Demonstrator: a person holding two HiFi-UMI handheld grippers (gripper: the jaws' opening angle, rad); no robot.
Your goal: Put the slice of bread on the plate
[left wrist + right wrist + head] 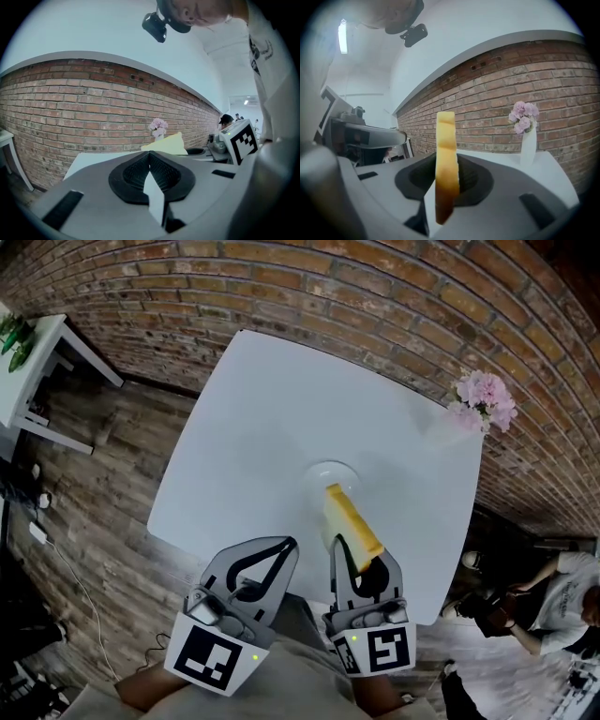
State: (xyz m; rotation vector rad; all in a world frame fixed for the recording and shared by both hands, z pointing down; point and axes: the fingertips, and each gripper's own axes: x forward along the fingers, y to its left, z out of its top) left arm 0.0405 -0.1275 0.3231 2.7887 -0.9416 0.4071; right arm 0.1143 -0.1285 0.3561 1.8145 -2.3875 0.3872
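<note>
A yellow slice of bread (352, 521) stands on edge between the jaws of my right gripper (359, 554), which is shut on its browner lower end. Its free end reaches out over the small white plate (328, 472) in the middle of the white table (244, 437). In the right gripper view the bread (446, 154) rises upright from my right gripper (446, 180). My left gripper (286, 545) hovers beside it at the near table edge, shut and empty. In the left gripper view the jaws of my left gripper (150, 157) meet, and the bread (166, 144) shows beyond them.
A white vase of pink flowers (483, 399) stands at the table's far right corner, before a brick wall. A white side table (37, 362) is at the far left. A seated person (553, 606) is on the right, past the table edge.
</note>
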